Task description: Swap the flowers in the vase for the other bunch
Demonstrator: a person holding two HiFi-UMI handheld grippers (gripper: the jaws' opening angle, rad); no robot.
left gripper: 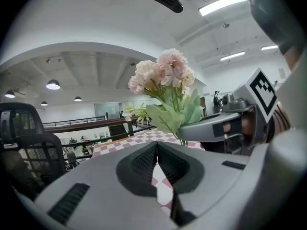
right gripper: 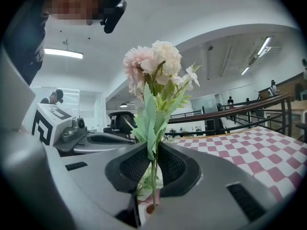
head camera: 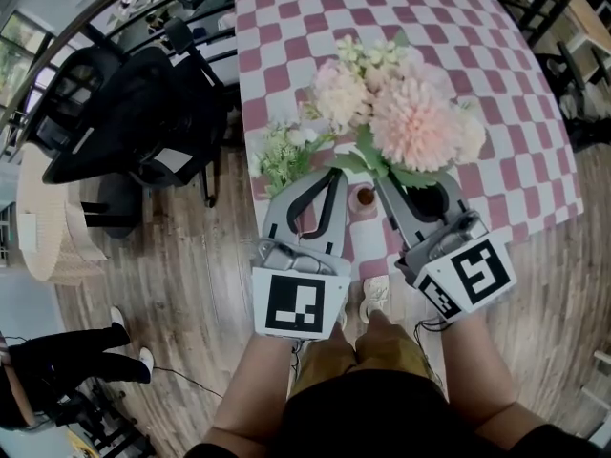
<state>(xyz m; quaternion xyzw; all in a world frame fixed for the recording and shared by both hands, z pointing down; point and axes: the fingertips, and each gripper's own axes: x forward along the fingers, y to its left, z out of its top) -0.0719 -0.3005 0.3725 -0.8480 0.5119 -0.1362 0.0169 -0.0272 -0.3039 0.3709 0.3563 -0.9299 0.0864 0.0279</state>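
Note:
A bunch of pink flowers [head camera: 410, 113] stands upright over the checkered table [head camera: 286, 27], its green stem pinched between the pads of my right gripper [head camera: 380, 181]. In the right gripper view the stem [right gripper: 152, 176] runs down from my right gripper [right gripper: 153, 150] to the mouth of a small brown vase [right gripper: 150, 208]; I cannot tell whether the stem's end is inside it. From above, the vase [head camera: 363, 199] sits between both grippers. My left gripper [head camera: 332, 173] is shut and empty, beside the stem. A white-and-green bunch [head camera: 282, 156] lies at the table's left edge.
Black office chairs [head camera: 124, 113] stand on the wooden floor left of the table. The table's near edge runs just under the grippers. A person in dark clothes [head camera: 57, 361] is at the lower left. A railing [right gripper: 249, 110] runs behind the table.

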